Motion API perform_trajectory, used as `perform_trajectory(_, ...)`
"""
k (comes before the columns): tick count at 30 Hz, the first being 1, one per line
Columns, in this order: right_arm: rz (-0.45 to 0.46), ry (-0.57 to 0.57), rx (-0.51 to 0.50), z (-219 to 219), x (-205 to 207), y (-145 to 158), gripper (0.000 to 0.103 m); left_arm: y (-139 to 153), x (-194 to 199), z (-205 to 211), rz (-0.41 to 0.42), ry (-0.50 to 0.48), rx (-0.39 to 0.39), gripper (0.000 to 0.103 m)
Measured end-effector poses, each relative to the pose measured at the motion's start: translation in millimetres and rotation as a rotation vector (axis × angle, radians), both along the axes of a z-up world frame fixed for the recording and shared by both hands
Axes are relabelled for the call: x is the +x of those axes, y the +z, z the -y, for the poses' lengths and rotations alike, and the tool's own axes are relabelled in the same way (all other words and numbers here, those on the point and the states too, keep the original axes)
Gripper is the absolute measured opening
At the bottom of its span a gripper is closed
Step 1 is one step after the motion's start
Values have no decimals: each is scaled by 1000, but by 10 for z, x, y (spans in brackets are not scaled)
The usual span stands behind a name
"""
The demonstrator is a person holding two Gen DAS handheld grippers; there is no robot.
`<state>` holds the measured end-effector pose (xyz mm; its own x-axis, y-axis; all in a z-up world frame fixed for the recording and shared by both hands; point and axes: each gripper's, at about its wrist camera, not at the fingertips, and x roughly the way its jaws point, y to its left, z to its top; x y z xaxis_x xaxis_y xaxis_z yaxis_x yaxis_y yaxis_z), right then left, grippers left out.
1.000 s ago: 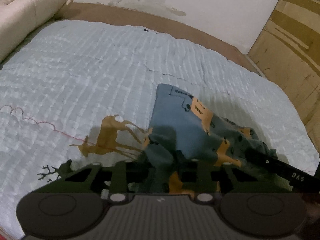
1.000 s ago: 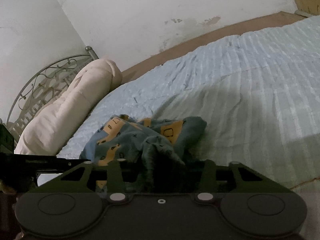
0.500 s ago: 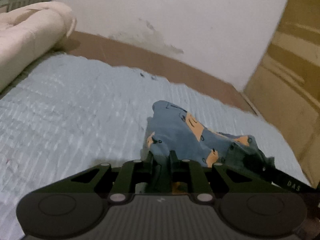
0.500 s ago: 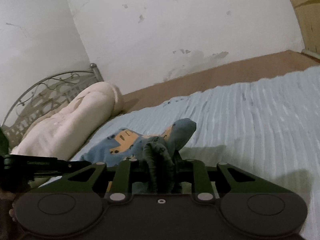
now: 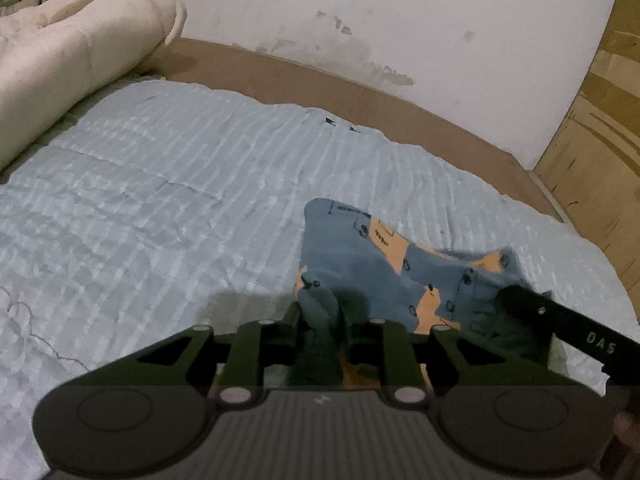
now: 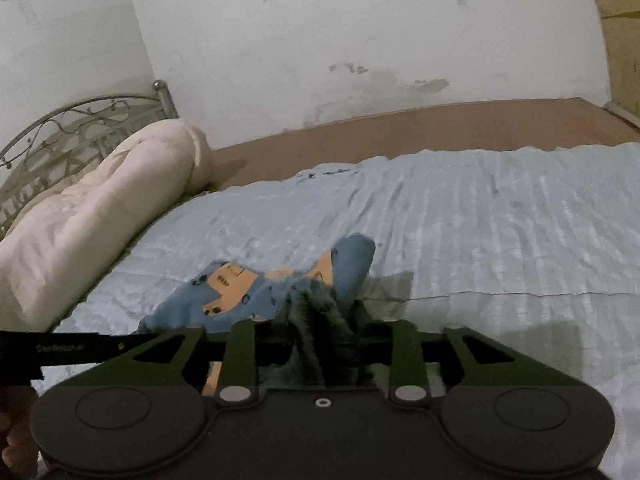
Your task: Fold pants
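A: Where are the pants found?
B: Bunched on the blue bedspread, gathered between both grippers.
A: And the jaws?
B: Fabric is pinched in the left gripper and right gripper; both are opening.

Illumination is dim and cool in both views, with a greenish-grey cast and no glare or blown highlights. The brightest surface is the white wall; its stains remain legible. Each hand-held gripper throws a soft-edged dark shadow forward onto the pale blue bedspread, which indicates a light source behind and above the cameras; in the right wrist view the shadow falls right of the pants. Both gripper bodies render nearly black with little detail. Fisheye distortion bows the bed frame and darkens the corners. Mild blur and blocky compression soften fabric texture throughout.
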<state>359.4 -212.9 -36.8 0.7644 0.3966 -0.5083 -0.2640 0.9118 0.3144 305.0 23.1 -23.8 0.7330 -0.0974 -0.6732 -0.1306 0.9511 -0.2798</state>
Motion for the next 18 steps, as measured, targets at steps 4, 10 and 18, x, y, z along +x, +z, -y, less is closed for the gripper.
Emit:
perform_trajectory(4,16,-25,3,54,-78,43,88,94,-56,-13,12,-1,6,62)
perform_trajectory(10,99,-59,-25,48,-305,199,102,269,-175,4,53,-1,40,91)
perform_trajectory(18,208,-94,-37,26,-678,493,102,601,-463,79,154,-2,125,102)
